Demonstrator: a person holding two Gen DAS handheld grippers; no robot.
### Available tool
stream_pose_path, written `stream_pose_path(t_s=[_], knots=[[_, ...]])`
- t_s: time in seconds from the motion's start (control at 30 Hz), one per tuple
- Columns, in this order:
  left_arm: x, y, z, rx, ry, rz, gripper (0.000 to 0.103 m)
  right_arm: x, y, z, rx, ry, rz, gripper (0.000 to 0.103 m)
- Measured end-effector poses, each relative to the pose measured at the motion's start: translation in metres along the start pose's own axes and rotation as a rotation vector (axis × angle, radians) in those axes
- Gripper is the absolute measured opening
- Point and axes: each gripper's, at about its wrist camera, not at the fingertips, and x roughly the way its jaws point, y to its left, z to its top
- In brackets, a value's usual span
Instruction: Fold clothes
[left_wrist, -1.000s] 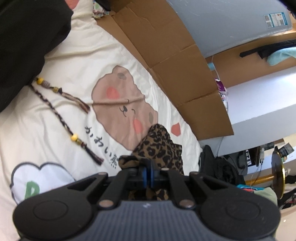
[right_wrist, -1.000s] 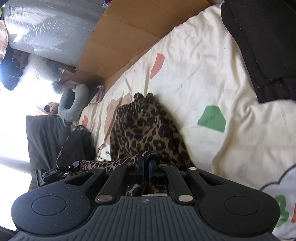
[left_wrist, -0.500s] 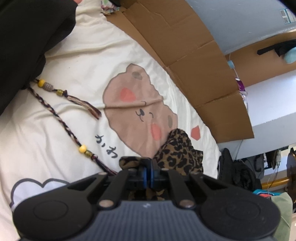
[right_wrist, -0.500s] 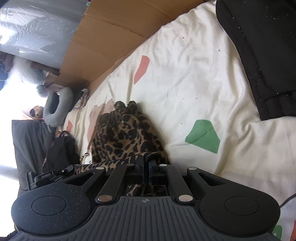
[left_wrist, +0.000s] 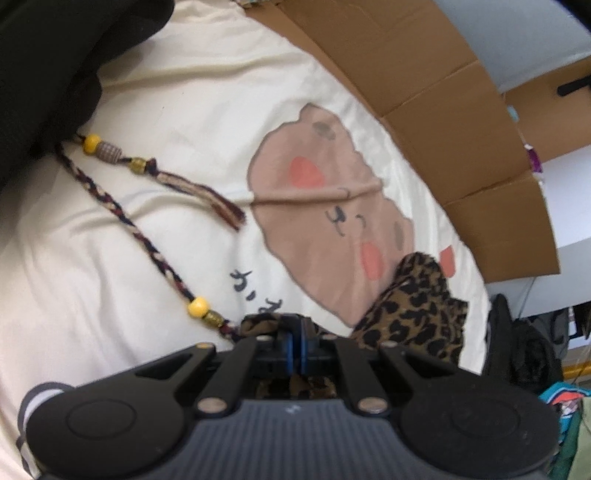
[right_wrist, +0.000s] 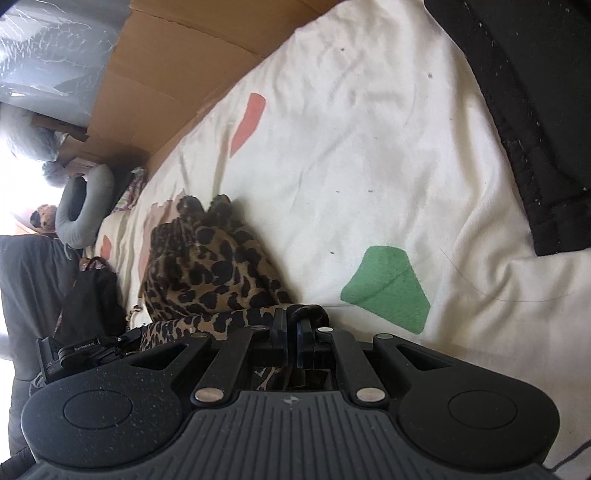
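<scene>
While both your tongs, left tongs and right tongs, pinch the leopard cloth, it lies bunched on the bed; folding has barely begun.

Left tongs: bare cream bed cover open ahead, over bear print. Braided beaded cord crosses path ahead-left, tassel end lying close to tong tips. Black garment blocks far left. Cardboard wall closes off far side, right. Leopard-print garment bunched just right of tips.

Right tongs: open cover ahead and right. Black garment blocks far right. Leopard heap just ahead-left. Black bag, grey neck pillow crowd left, off bed edge.
</scene>
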Motion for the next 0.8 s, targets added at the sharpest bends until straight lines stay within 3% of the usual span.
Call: stream_pose_path(t_s=[0.23, 0.6, 0.8], knots=[[-0.008, -0.009, 0.000, 0.008, -0.005, 0.015, 0.004, -0.003, 0.008, 0.001, -0.037, -0.007, -0.016, 0.003], [-0.033, -0.030, 0.019, 0.033, -0.057, -0.055, 0.004, -0.021, 0.020, 0.011, -0.060, -0.063, 0.016, 0.003], [-0.051, -0.039, 0.023, 0.045, -0.053, -0.137, 0.004, -0.041, 0.026, 0.013, -0.067, -0.059, 0.060, 0.003]])
